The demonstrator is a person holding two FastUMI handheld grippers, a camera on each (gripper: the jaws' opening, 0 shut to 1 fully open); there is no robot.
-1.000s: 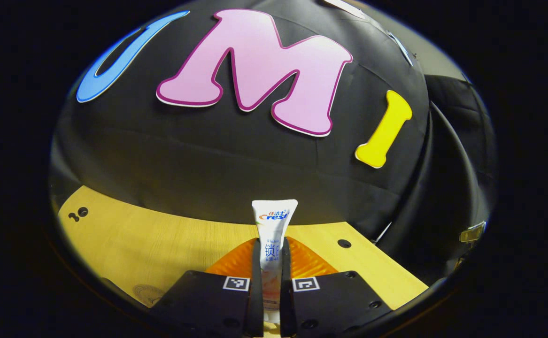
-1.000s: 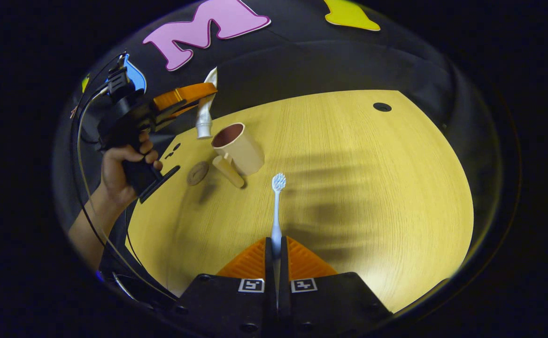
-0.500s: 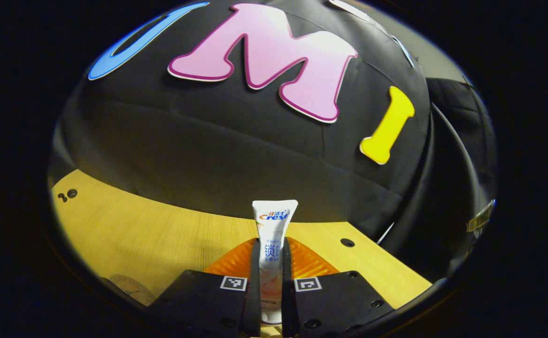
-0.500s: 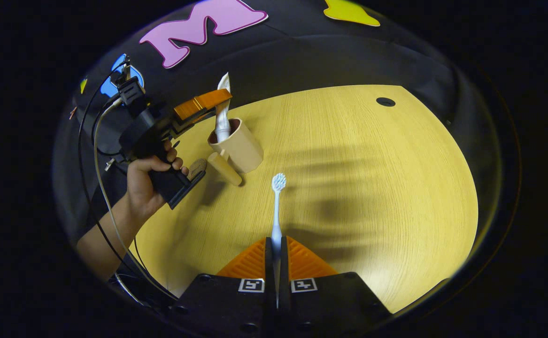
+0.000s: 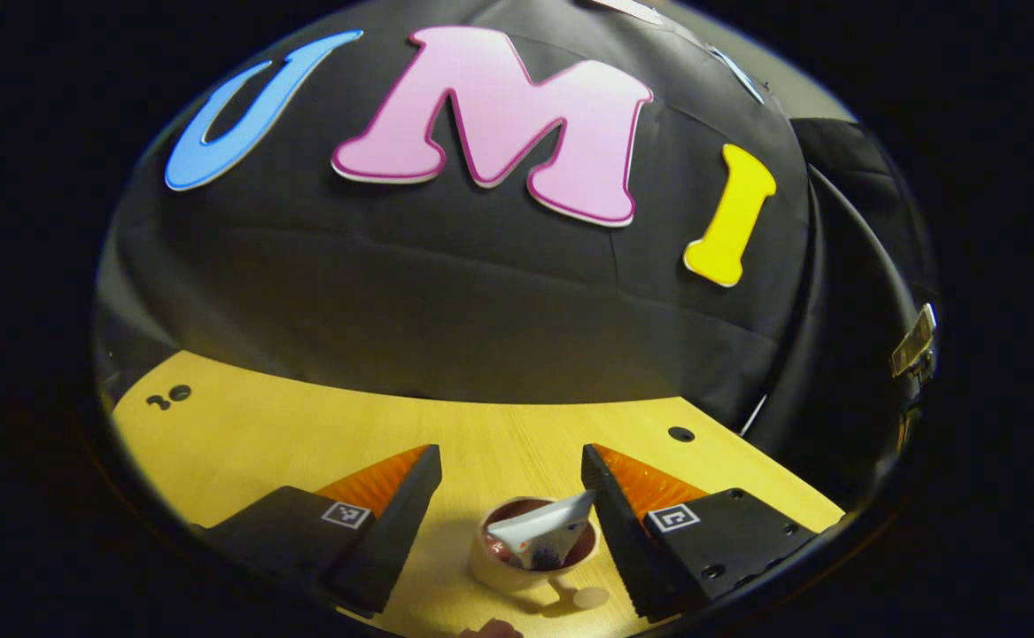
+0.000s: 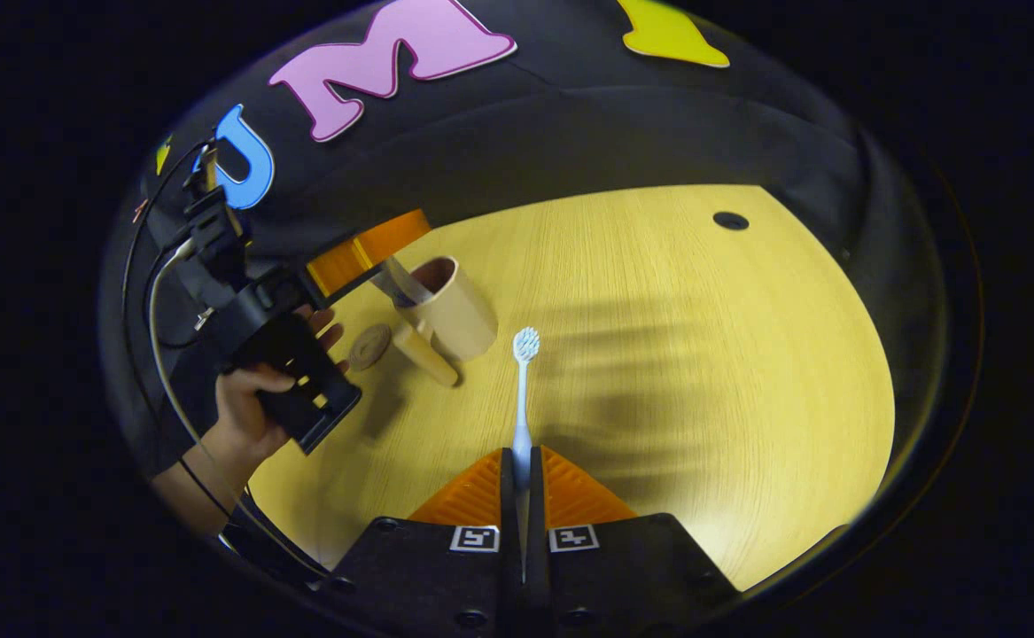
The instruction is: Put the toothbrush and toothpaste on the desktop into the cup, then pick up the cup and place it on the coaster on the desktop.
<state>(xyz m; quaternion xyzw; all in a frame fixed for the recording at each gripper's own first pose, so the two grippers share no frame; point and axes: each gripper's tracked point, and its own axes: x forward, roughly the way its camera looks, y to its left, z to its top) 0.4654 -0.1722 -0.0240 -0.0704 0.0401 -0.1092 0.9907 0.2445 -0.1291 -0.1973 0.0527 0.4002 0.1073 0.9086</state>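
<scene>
Recording booth — black cloth wall [image 5: 446, 292], bare wooden desktop [image 6: 658, 337].

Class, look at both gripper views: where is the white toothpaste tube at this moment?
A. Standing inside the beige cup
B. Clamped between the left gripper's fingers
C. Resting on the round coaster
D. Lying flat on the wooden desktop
A: the white toothpaste tube sits inside the beige cup, and the left gripper is open above it, its fingers spread to either side.

Both views low over desktop [image 6: 658, 310] — share cup [image 5: 525, 554].

Left hand-held gripper [image 5: 509, 483] spread wide; right hand-held gripper [image 6: 522, 461] closed.
</scene>
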